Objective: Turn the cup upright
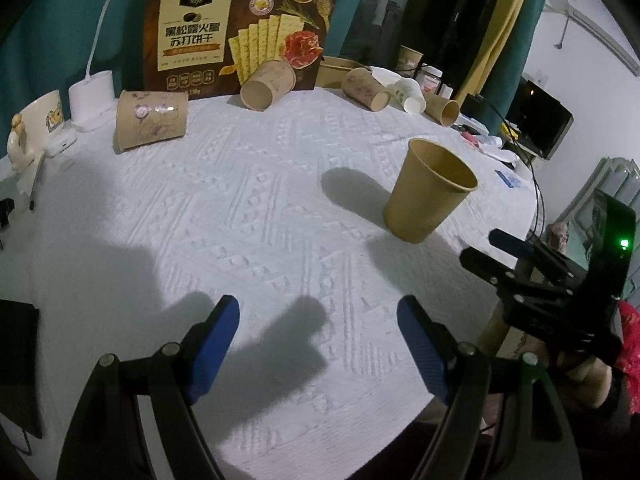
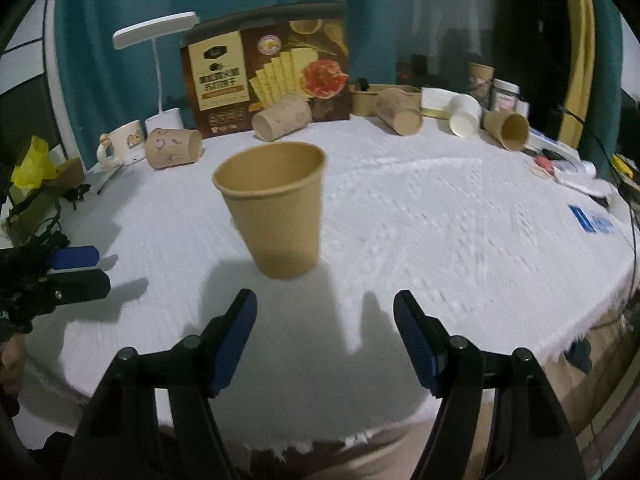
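Note:
A plain brown paper cup [image 1: 430, 192] stands upright, mouth up, on the white tablecloth [image 1: 256, 208]; it also shows in the right wrist view [image 2: 276, 208], just ahead of my right gripper [image 2: 325, 336]. My right gripper is open and empty, a short way behind the cup and apart from it. My left gripper [image 1: 319, 340] is open and empty over the cloth, to the left of the cup and nearer the front edge. The right gripper also shows at the right edge of the left wrist view [image 1: 504, 256].
Several paper cups lie on their sides along the back: a patterned one [image 1: 151, 120], another [image 1: 268, 85], a white one [image 2: 466, 115]. A cracker box [image 1: 236, 36], a lamp [image 2: 160, 36] and a mug [image 1: 38, 120] stand behind. The table edge [image 2: 560, 336] is close at the right.

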`<state>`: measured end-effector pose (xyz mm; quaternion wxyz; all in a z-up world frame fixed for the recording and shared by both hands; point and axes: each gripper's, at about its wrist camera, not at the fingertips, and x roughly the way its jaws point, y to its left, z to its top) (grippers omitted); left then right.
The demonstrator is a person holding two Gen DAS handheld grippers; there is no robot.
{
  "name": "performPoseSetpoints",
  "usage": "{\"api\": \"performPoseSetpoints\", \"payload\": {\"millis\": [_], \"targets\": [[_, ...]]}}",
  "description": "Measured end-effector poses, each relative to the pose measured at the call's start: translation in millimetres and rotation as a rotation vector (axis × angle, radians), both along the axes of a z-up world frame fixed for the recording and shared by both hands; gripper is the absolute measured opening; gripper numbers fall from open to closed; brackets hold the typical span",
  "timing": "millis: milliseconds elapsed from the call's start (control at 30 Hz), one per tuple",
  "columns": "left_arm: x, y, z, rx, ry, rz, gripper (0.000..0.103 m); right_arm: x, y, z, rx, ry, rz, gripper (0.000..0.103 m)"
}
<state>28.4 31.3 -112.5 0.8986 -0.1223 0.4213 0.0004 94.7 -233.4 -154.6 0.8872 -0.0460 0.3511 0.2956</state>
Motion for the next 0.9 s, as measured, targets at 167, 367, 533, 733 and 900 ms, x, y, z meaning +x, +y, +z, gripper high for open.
{"api": "performPoseSetpoints", "payload": {"millis": [167, 367, 533, 733, 900], "targets": [[0.4, -10.7, 2.5, 0.037, -0.008, -0.007, 0.081, -4.1, -23.0, 1.1, 0.002, 0.02, -0.057, 0.068], [0.7, -20.8, 13.9, 0.068, -0.04, -0.025, 0.081, -5.7, -53.8, 12.6, 0.031, 0.031, -0.138, 0.068], [2.5, -35.5, 30.6, 0.16, -0.094, -0.039, 0.085, -7.6, -73.0, 30.7, 0.047, 0.013, -0.189, 0.068], [3.3, -40.9, 51.7, 0.132, -0.167, -0.05, 0.086, -13.9, -92.5, 61.7, 0.068, -0.041, -0.229, 0.068], [-4.4, -49.7, 81.2, 0.151, -0.298, -0.088, 0.087, -24.3, -108.4, 92.1, 0.087, -0.11, -0.252, 0.068]]}}
